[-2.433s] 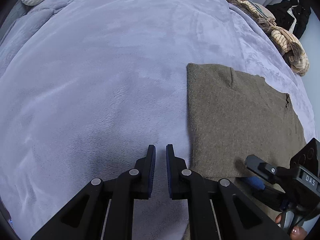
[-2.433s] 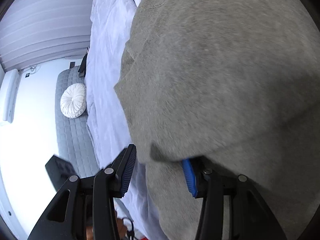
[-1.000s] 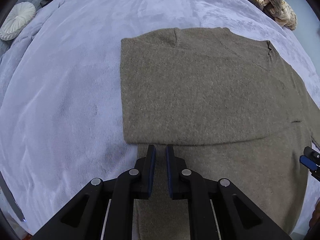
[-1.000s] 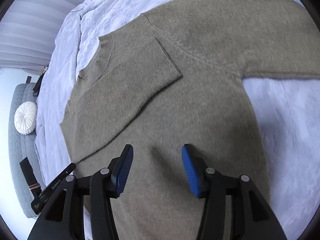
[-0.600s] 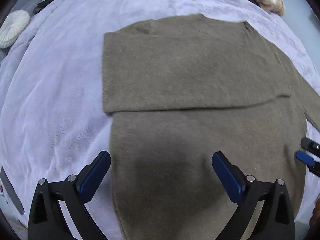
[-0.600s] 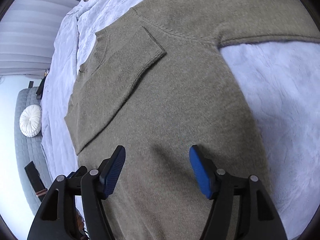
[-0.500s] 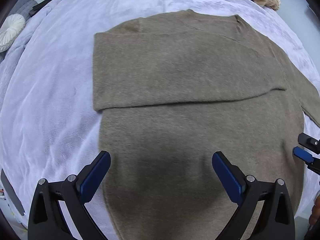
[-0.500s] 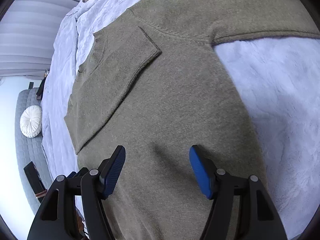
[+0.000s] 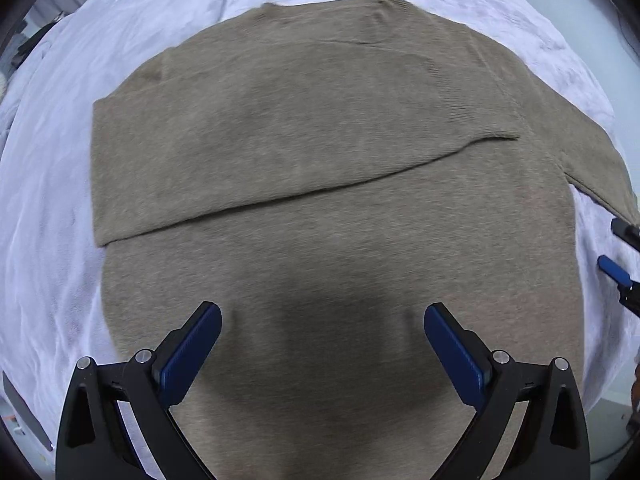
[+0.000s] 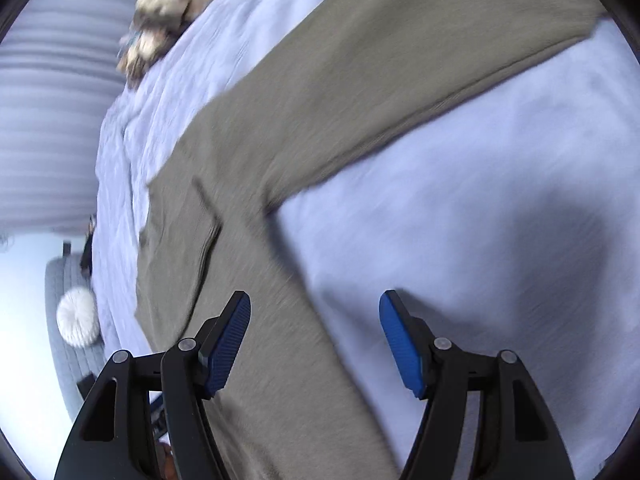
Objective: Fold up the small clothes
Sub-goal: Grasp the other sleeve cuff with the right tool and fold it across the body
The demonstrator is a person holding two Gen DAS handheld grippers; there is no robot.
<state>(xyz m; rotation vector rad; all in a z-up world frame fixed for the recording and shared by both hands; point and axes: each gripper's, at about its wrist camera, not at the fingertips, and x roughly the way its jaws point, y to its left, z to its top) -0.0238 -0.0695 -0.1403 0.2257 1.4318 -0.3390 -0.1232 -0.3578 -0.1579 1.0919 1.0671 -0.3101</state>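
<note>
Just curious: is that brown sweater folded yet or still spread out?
Partly folded: on the sweater one sleeve lies across the chest; the other sleeve stretches over the blanket.

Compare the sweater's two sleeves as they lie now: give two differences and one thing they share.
The folded sleeve lies across the sweater's body; the outstretched sleeve lies off it, on the lilac blanket. The folded sleeve's ribbed cuff shows, near the neckline; the outstretched sleeve's cuff is out of view. Both are the same olive knit, and neither is gripped.
</note>
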